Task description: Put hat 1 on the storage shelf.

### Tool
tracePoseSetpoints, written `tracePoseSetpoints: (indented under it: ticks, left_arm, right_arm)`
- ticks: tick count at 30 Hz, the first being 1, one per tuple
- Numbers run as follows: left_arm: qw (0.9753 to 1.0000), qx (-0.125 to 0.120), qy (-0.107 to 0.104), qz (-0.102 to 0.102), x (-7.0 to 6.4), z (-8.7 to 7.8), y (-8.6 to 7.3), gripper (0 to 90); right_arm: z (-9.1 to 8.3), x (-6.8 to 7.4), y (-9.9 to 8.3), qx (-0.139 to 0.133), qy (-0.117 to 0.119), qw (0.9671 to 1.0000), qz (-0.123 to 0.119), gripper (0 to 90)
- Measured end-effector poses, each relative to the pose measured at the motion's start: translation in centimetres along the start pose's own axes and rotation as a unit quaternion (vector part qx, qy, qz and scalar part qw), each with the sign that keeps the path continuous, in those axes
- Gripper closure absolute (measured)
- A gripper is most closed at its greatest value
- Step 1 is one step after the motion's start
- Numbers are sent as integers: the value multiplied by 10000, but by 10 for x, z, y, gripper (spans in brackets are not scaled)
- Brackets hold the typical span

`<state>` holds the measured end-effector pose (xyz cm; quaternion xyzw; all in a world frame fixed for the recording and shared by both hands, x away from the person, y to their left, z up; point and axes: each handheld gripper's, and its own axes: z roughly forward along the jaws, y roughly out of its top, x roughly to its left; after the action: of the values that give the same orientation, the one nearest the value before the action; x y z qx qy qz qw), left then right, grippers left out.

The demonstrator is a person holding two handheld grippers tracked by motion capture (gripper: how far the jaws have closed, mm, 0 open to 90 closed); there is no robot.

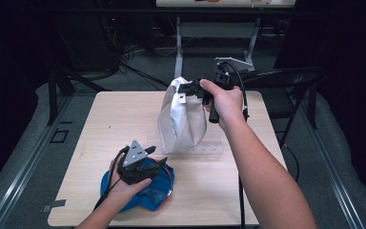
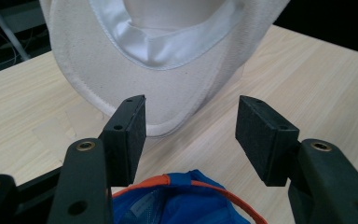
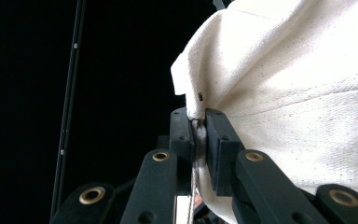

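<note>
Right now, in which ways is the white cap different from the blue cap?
The white cap is plain off-white cloth; the blue cap is blue with orange trim. The right gripper is shut on the white cap's edge and holds it up, its lower edge touching the table; the blue cap lies flat on the table under the open left gripper. Both are soft caps.

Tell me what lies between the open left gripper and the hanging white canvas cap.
Bare wood. In the left gripper view, the left gripper hovers over the blue cap with orange trim, and light wooden table alone separates it from the white canvas cap.
</note>
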<state>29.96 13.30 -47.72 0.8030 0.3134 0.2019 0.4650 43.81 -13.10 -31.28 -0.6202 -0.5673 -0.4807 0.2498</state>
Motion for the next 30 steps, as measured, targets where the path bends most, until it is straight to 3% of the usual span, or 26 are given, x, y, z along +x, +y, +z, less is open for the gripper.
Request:
tracePoseSetpoints:
  ticks: [8, 13, 18, 20, 23, 30]
  left_arm:
    - [9995, 14, 236, 206, -9, 21, 7, 436]
    - [9979, 274, 470, 364, -13, 36, 5, 444]
    - [9970, 416, 620, 220, -8, 46, 4, 479]
    - [9967, 461, 649, 169, -6, 49, 4, 532]
    - [9960, 546, 687, 195, -4, 51, 4, 560]
    - [9959, 645, 634, 96, 4, 50, 2, 688]
  right_arm:
    - [6, -1, 3, -89, -66, 9999, 10, 823]
    - [7, -2, 4, -96, -57, 9999, 19, 823]
    - [8, -1, 4, -91, -17, 10000, 26, 822]
    - [9, -2, 4, -91, -27, 10000, 23, 823]
    - [9, -2, 4, -87, -30, 10000, 22, 822]
    - [9, -1, 4, -73, -35, 10000, 11, 822]
